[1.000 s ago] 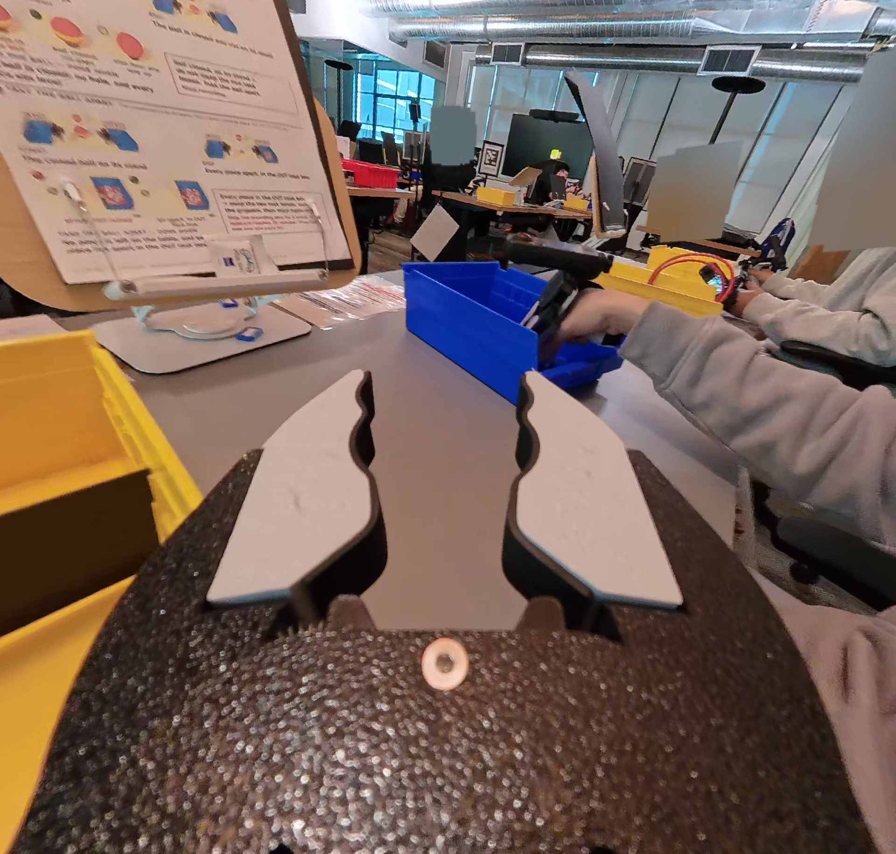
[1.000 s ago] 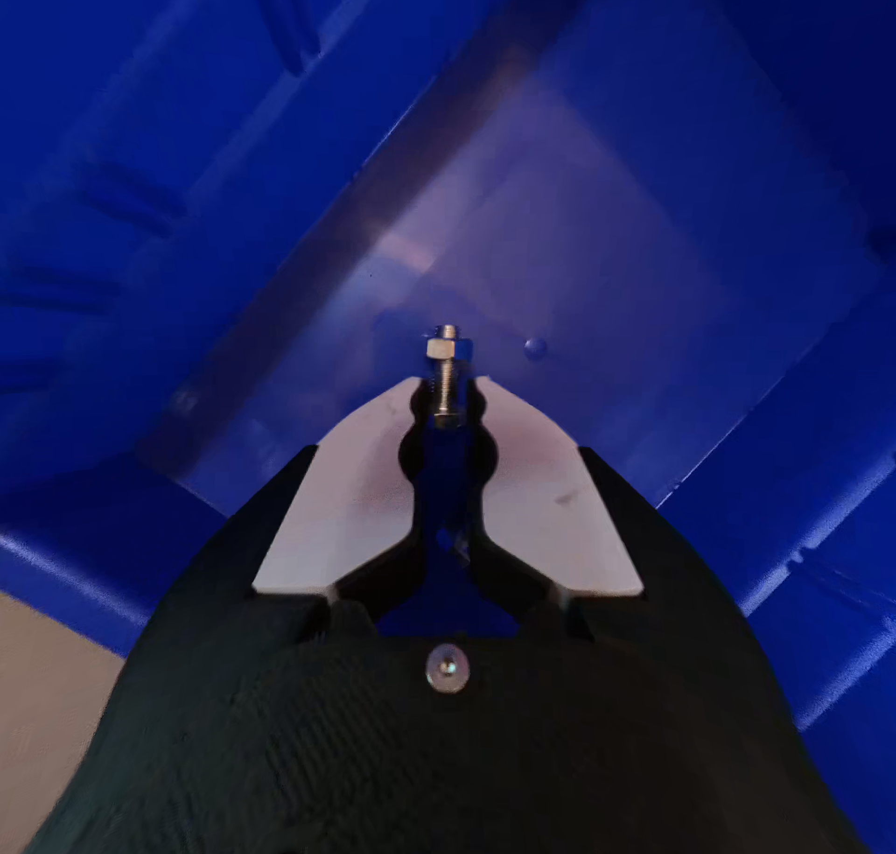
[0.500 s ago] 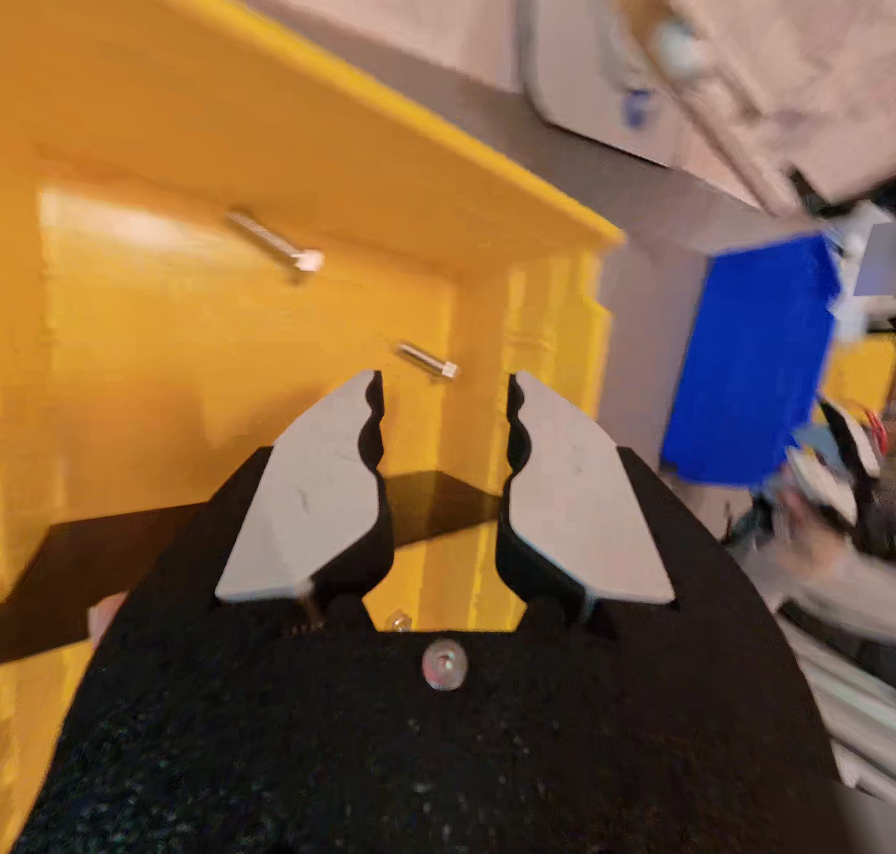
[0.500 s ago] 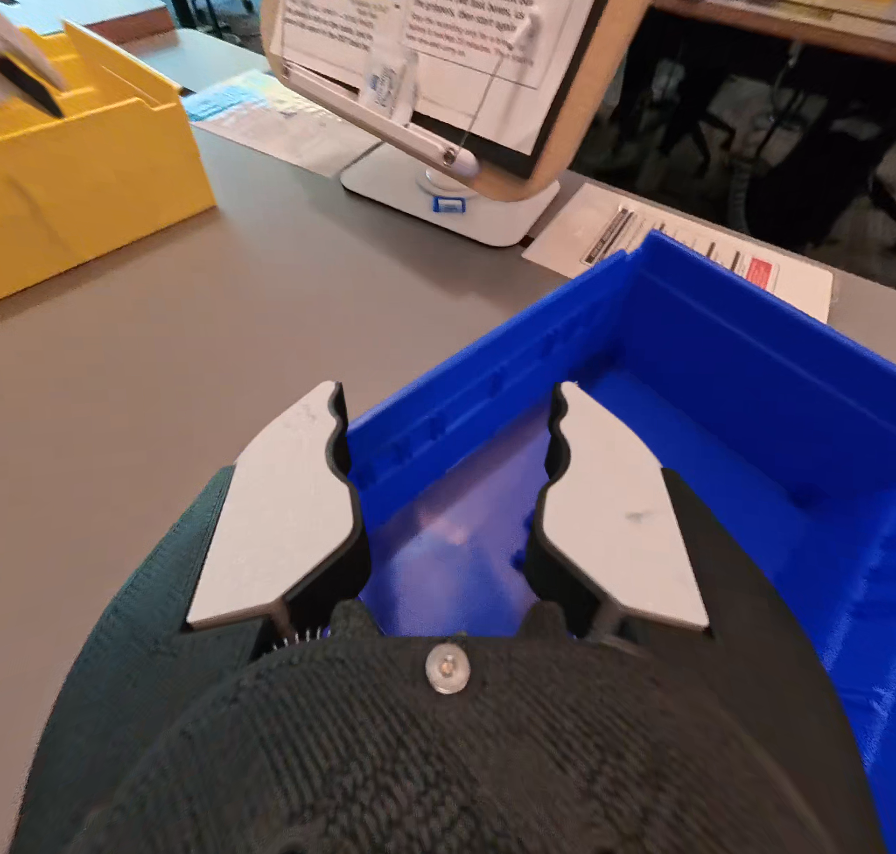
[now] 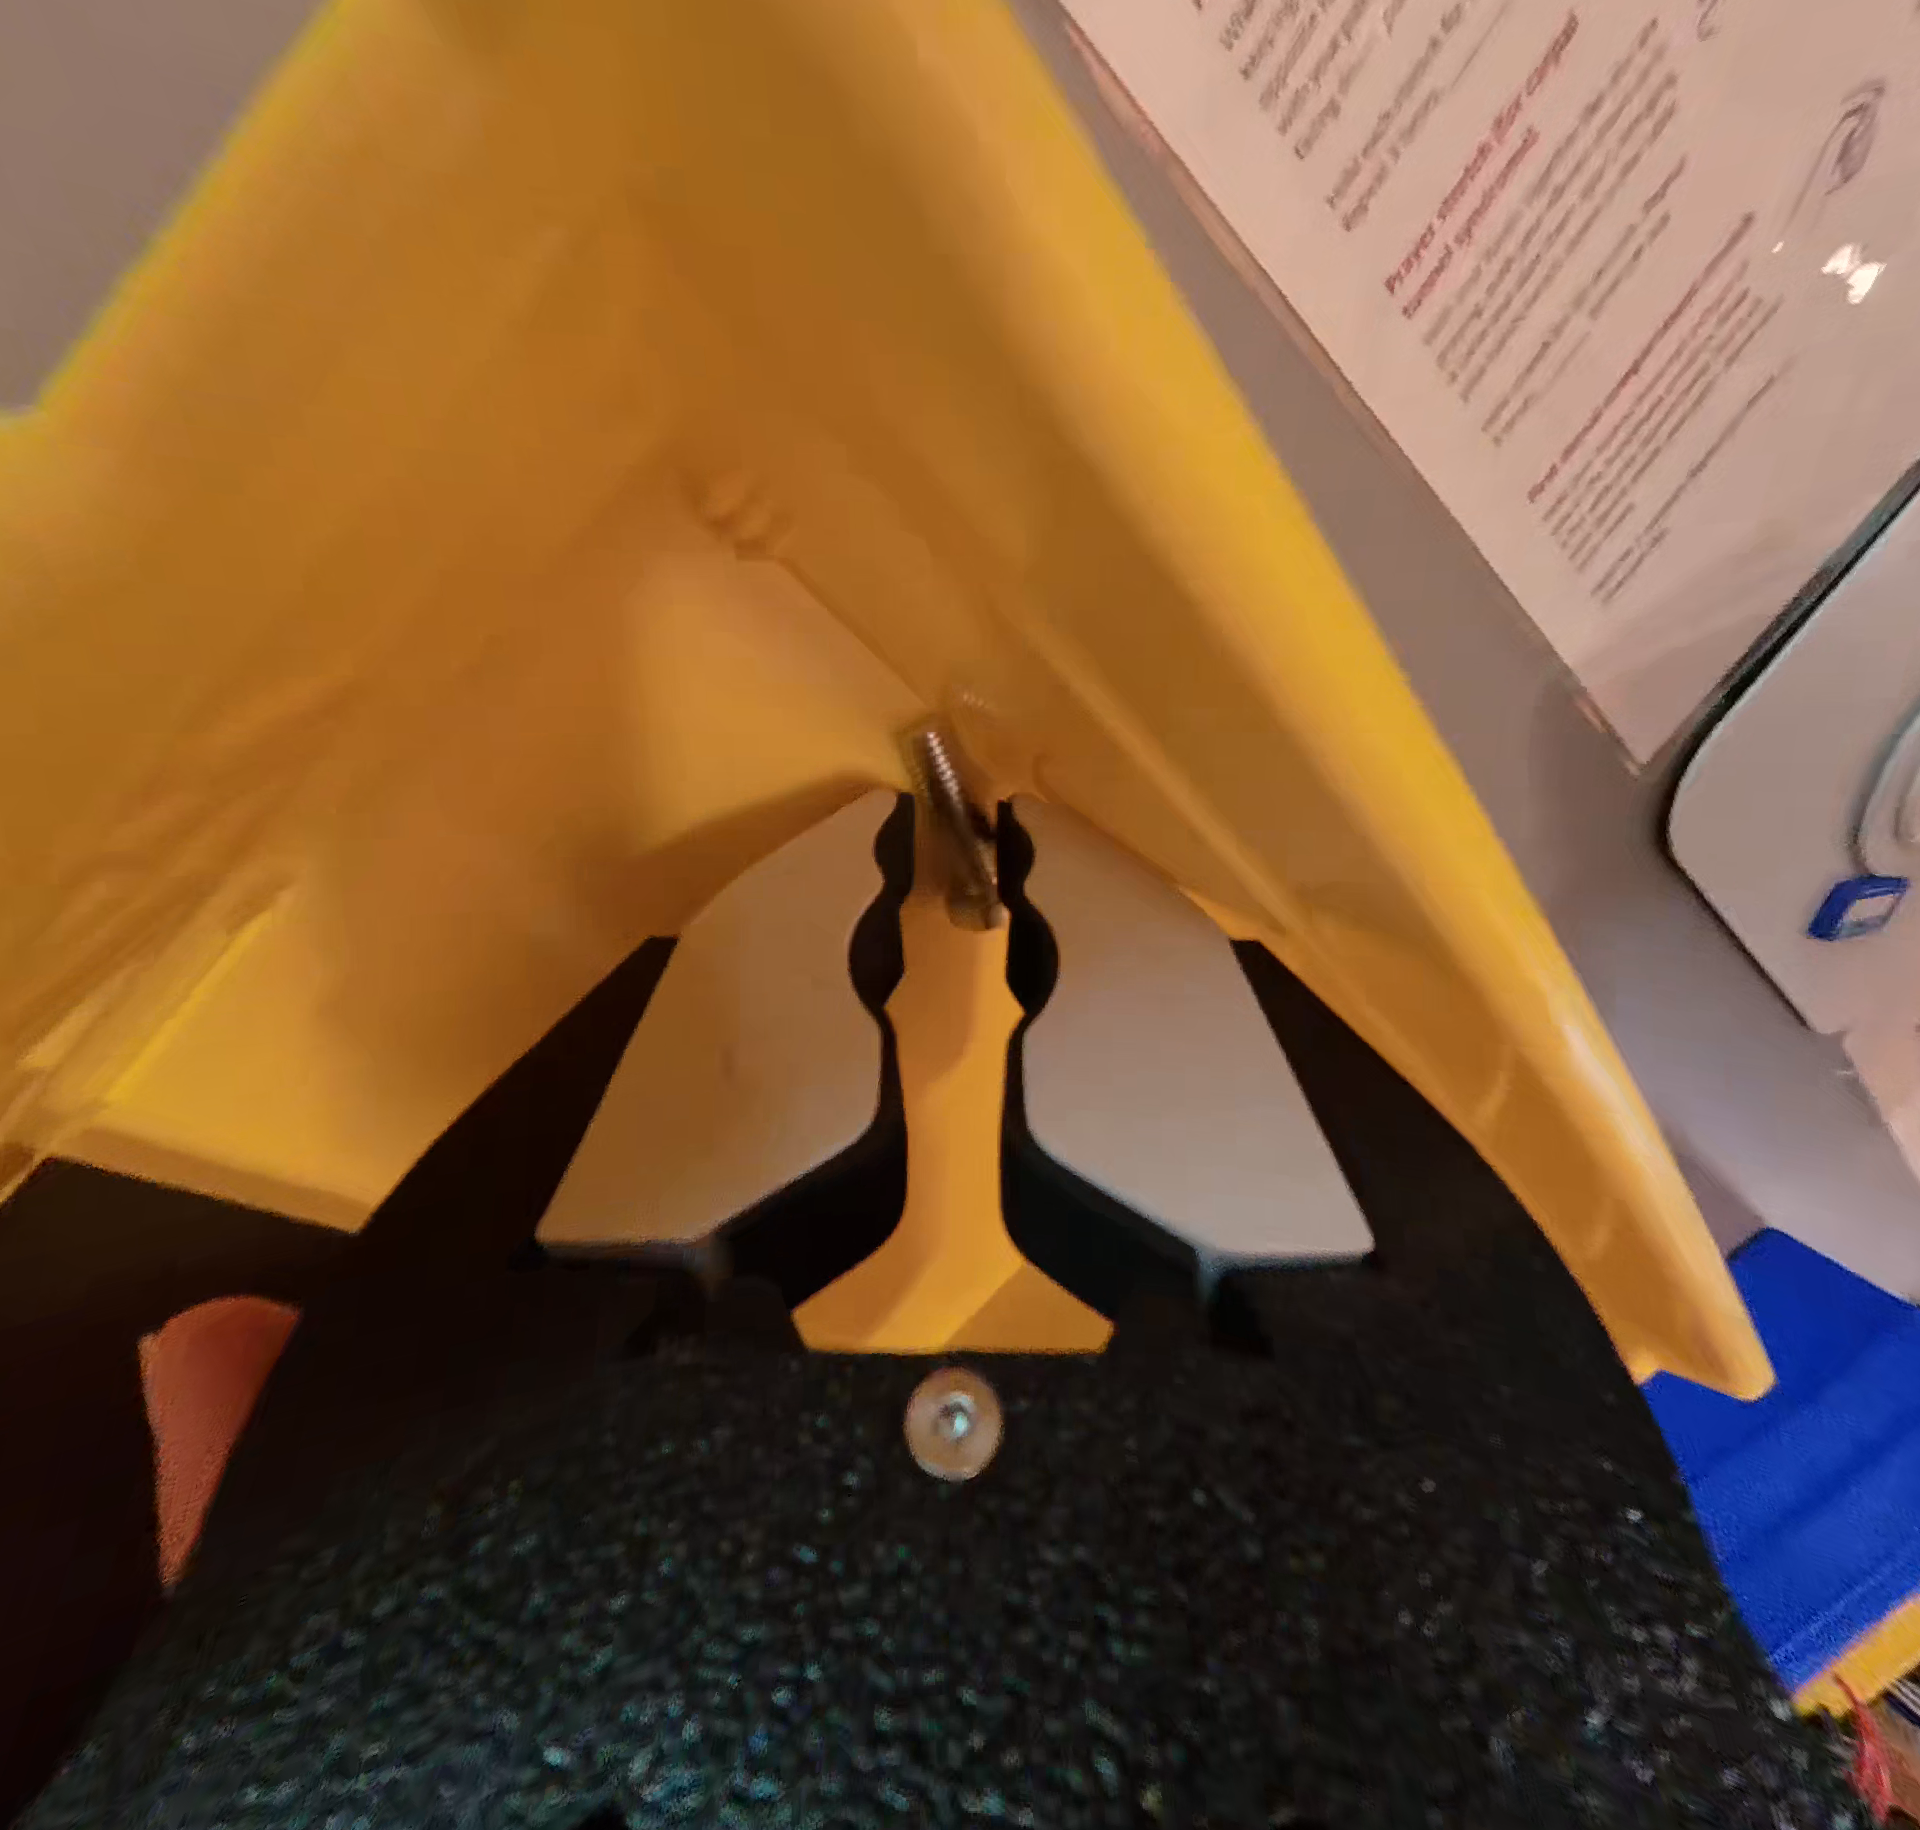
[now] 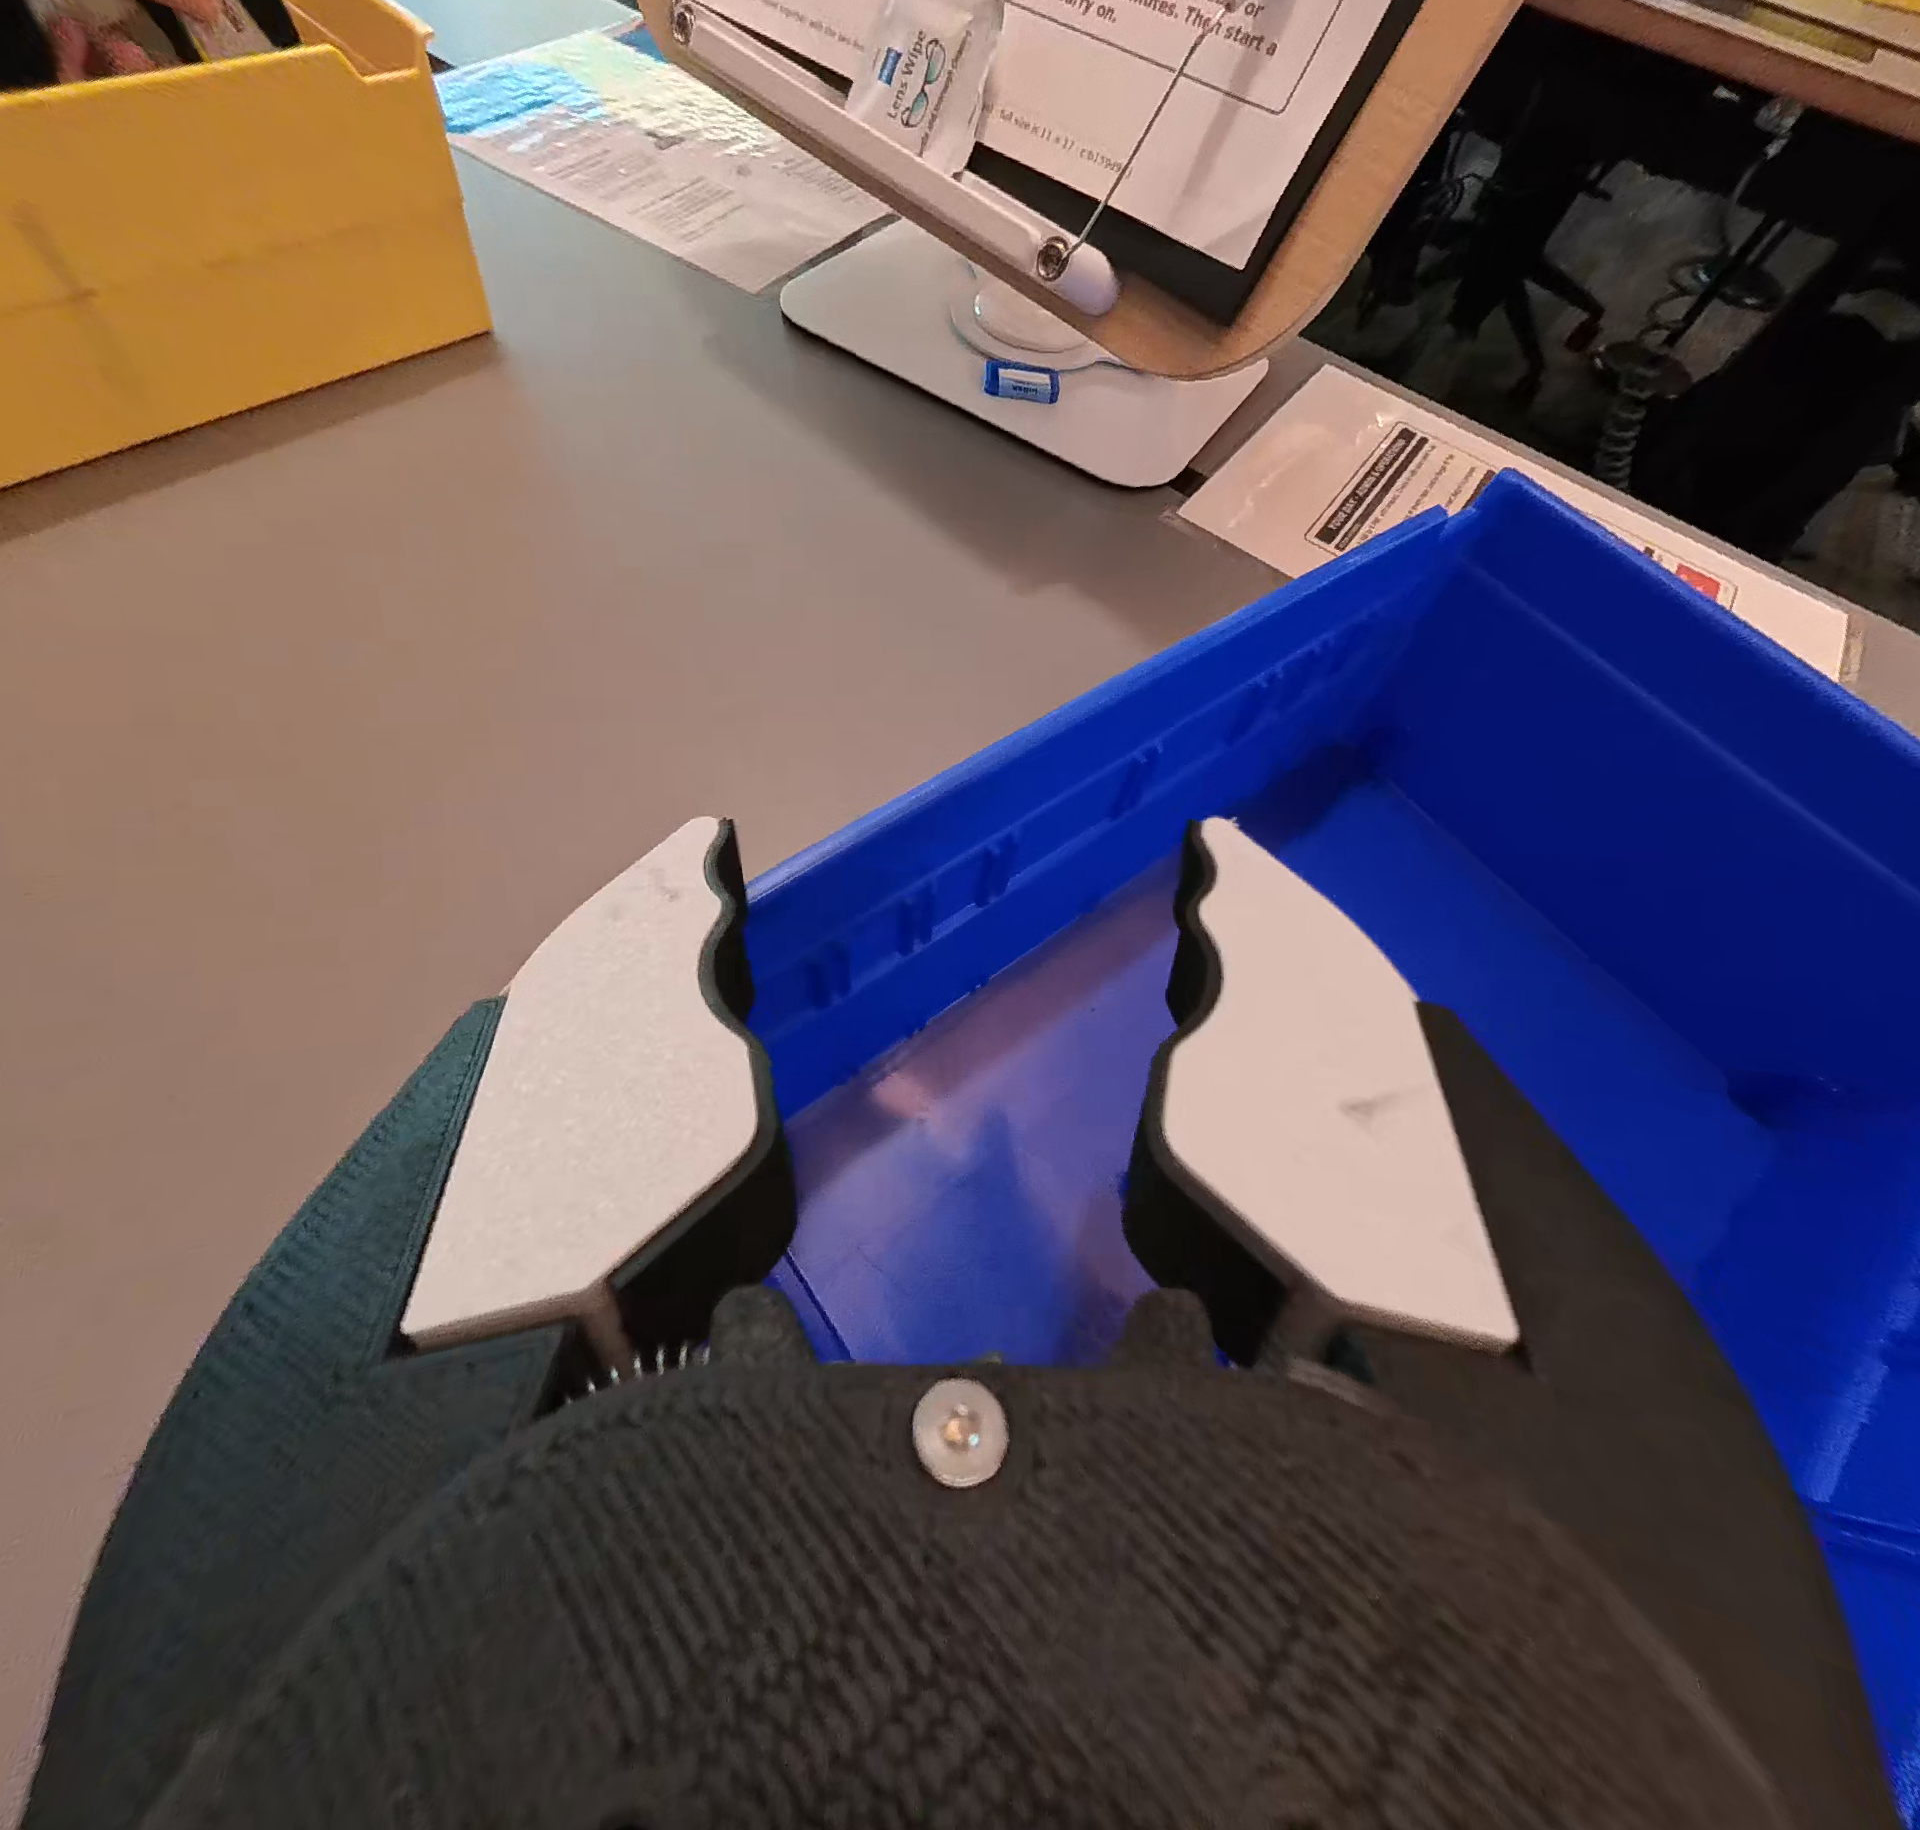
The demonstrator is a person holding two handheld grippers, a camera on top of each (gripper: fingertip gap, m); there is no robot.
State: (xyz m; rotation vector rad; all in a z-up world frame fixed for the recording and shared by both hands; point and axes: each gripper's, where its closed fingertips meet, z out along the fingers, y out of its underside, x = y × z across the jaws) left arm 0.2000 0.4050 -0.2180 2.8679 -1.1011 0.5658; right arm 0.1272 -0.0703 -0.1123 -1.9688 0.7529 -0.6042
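Your left gripper (image 5: pixel 951 824) and right gripper (image 6: pixel 956 907) share grainy black printed bodies, pale grey fingers (image 6: pixel 613 1074) with wavy black pads, and a silver centre screw (image 6: pixel 958 1433).

We see a small silver threaded metal bolt (image 5: pixel 951 830) down in the inner corner of the yellow plastic bin (image 5: pixel 582 346), tilted, thread end toward the corner and head toward us. Our left gripper (image 5: pixel 954 824) has its fingertips closed in on the shank, pads against both sides. Our right gripper (image 6: pixel 961 845) hangs wide open with nothing between its fingers, poised over the near wall of the blue plastic bin (image 6: pixel 1621 741).
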